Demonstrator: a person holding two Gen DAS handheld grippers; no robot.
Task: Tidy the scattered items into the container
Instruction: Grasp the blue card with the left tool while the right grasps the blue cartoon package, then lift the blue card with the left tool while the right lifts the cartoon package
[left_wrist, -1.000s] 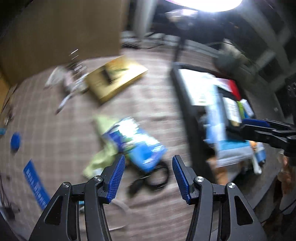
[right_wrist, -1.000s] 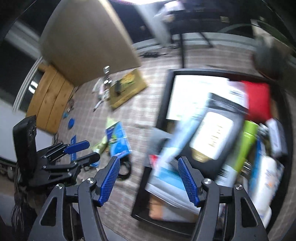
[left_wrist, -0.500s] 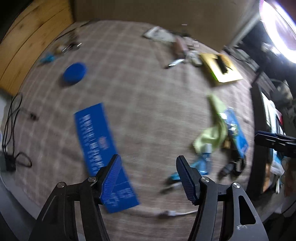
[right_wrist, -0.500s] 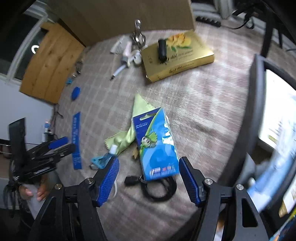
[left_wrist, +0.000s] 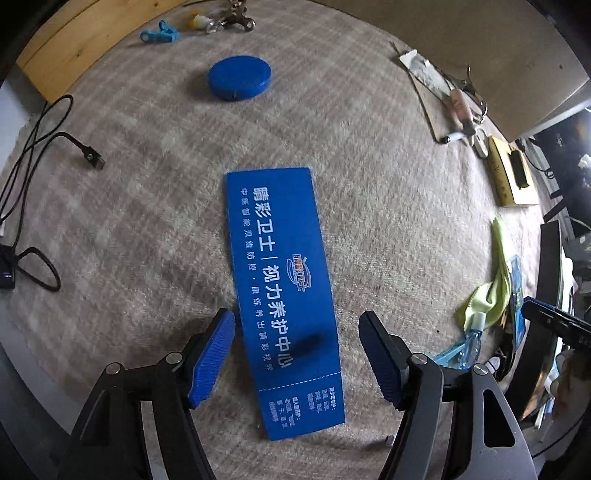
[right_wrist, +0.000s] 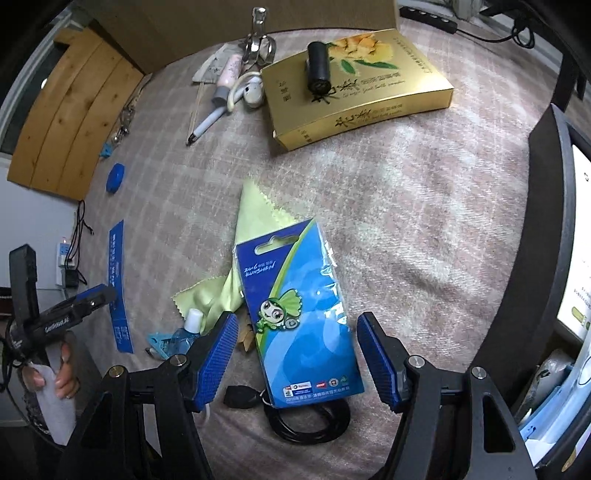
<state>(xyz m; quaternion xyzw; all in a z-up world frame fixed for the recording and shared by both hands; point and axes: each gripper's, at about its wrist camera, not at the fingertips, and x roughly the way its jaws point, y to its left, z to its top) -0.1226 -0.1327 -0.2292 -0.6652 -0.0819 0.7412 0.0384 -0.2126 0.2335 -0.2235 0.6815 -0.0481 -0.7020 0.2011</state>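
The left gripper (left_wrist: 297, 354) hangs with jaws open over the blue card (left_wrist: 282, 295); the right gripper (right_wrist: 295, 356), jaws open, straddles the blue packet (right_wrist: 299, 321) beside the black container (right_wrist: 546, 236).

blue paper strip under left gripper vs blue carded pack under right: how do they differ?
The blue paper strip is long, narrow and bare, white text only; the blue carded pack is wider, plastic-wrapped, with a green mascot. The strip lies alone on the cloth; the pack overlaps a green cloth and a black cable. Both lie flat.
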